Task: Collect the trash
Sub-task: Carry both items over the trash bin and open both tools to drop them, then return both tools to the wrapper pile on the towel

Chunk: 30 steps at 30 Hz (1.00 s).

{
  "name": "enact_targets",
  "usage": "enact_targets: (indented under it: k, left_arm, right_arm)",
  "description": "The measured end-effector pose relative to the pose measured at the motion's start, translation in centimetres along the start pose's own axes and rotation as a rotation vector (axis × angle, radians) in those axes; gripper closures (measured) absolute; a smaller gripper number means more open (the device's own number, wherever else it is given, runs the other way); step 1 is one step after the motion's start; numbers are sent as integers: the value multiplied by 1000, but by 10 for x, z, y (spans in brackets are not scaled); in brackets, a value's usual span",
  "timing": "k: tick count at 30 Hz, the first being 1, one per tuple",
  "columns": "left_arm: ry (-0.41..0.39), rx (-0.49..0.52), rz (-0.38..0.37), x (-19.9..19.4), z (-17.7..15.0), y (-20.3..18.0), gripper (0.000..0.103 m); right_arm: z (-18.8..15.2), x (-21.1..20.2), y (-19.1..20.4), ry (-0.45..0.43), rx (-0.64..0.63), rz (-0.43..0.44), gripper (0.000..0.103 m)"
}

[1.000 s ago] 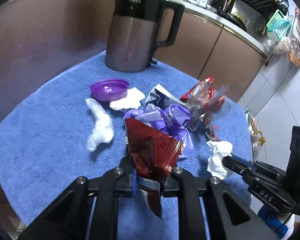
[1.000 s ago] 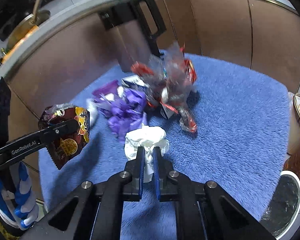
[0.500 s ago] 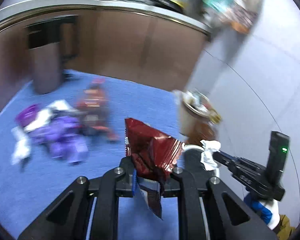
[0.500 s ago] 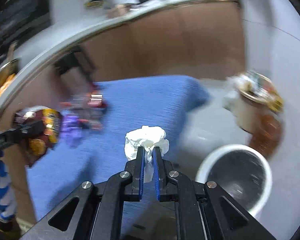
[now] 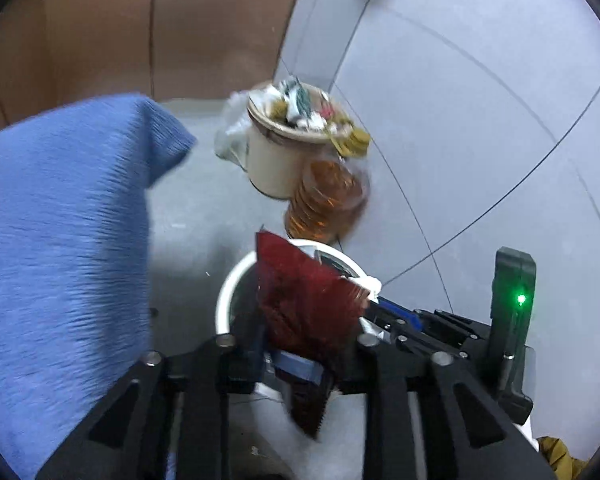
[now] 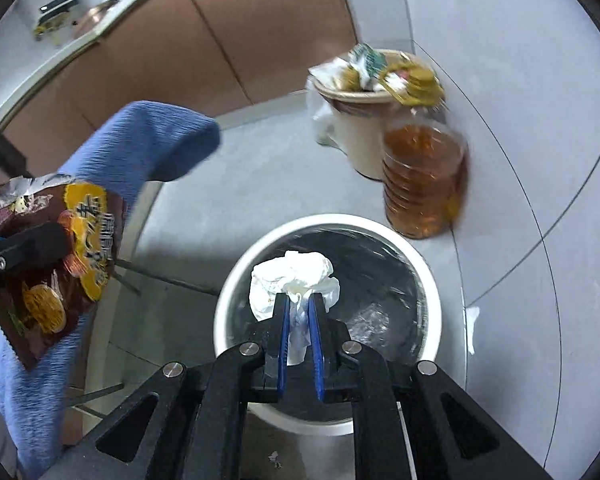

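Two black handheld grippers showing blue finger pads

The left gripper [image 5: 296, 354] and right gripper [image 6: 300, 320] are showing matte black linkage arms with triangular cut-outs and silver round screws at the pivots; blue pads [image 6: 283, 336] are lining the fingers, and a green light is glowing at 3 o'clock on the right gripper's upright black housing in the left view.

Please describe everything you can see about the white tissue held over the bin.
The tissue is a crumpled white wad, looking like soft thin paper with many folds. The right tool is shut on its lower part, and the puffed upper part spreads above the blue fingertips. It hangs over the open mouth of the round white bin, not touching it.
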<state>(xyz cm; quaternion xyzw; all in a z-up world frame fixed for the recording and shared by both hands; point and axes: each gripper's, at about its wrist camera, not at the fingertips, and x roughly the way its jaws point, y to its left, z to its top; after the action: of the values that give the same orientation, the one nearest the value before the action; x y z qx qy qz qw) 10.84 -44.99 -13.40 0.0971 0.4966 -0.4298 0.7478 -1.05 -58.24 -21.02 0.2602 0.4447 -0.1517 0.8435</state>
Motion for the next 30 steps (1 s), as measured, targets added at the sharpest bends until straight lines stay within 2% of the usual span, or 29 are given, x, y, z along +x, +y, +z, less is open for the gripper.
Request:
enact_targets:
  k: [3, 5, 9, 12, 16, 23, 30]
  left_arm:
    - [15, 4, 0, 15, -2, -3, 53]
    - [18, 3, -10, 18, -3, -4, 49]
    - [-2, -21, -33, 8, -6, 1, 49]
    - [-56, -7, -9, -11, -5, 2, 49]
    - [-165, 14, 34, -58, -8, 4, 49]
    - [-365, 17, 121, -159, -27, 14, 49]
    - [-476, 38, 216, -252, -63, 34, 49]
  right_arm:
    - [-2, 8, -14, 10, 27, -16, 74]
    - [-5, 8, -19, 12, 42, -26, 67]
    - [-7, 5, -24, 6, 63, -39, 62]
    - [-8, -8, -23, -20, 79, -37, 57]
    - [-6, -36, -9, -73, 59, -29, 55]
    - [0, -106, 43, -205, 1, 26, 51]
    - [2, -182, 125, -338, -118, 110, 51]
